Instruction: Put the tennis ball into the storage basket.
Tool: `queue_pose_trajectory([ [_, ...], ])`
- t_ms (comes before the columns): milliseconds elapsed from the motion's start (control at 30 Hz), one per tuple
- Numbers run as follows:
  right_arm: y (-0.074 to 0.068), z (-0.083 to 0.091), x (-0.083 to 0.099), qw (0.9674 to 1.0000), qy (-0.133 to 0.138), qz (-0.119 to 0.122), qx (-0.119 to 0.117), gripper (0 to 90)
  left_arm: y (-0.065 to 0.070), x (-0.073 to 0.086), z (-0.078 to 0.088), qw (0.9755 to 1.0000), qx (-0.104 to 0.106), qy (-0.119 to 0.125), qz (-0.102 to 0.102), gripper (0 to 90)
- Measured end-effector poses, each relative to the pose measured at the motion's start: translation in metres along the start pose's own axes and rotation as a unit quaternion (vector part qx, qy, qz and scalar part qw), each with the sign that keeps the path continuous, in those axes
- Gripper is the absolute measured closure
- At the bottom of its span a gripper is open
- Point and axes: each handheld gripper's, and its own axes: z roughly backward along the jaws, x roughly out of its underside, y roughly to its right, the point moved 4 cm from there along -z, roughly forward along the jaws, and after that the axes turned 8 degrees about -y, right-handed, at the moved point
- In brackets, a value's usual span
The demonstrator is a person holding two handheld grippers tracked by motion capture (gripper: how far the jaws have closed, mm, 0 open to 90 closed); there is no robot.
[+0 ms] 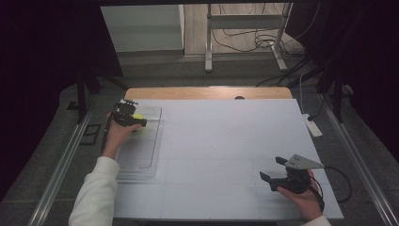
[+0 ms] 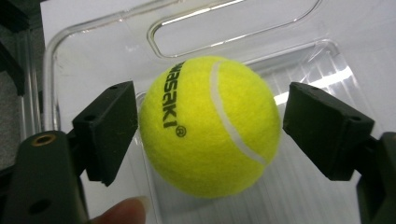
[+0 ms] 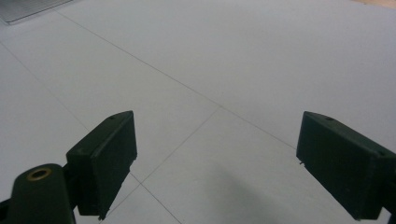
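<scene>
A yellow tennis ball (image 2: 210, 126) with black lettering sits in a clear plastic tray (image 2: 60, 42) at the left of the table. My left gripper (image 2: 212, 135) straddles the ball, and a narrow gap shows between each black pad and the ball, so it is open. From the high view the ball (image 1: 138, 116) peeks out beside the left gripper (image 1: 136, 120) at the far end of the tray (image 1: 141, 155). My right gripper (image 1: 272, 168) is held low at the near right, jaws wide open. Between the right gripper's (image 3: 215, 163) pads lies bare white table.
A white board (image 1: 226, 141) covers the table, with a wooden edge (image 1: 207, 92) showing at the back. A white power strip (image 1: 313, 126) lies off the right edge. A metal stand (image 1: 244, 37) and cables are on the floor behind.
</scene>
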Motion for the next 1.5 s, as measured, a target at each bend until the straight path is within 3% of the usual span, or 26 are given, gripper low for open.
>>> queue_pose_trajectory([
  [567,0.001,-0.001,0.001,1.0000,0.000,-0.003,-0.002,12.8,-0.002,0.013,0.028,0.9973,0.032,0.066,0.008,15.9],
  [967,0.006,-0.001,0.004,0.9999,0.001,-0.016,-0.005,12.8,0.003,0.034,0.047,0.9937,0.047,0.101,-0.011,15.6],
  [1333,0.005,-0.004,0.001,0.9999,-0.003,-0.010,-0.005,12.8,0.016,0.052,0.065,0.9882,0.075,0.133,-0.013,14.2],
  [1500,0.002,-0.003,0.000,1.0000,-0.003,-0.008,-0.002,12.8,0.023,0.063,0.081,0.9825,0.097,0.159,-0.014,14.4],
])
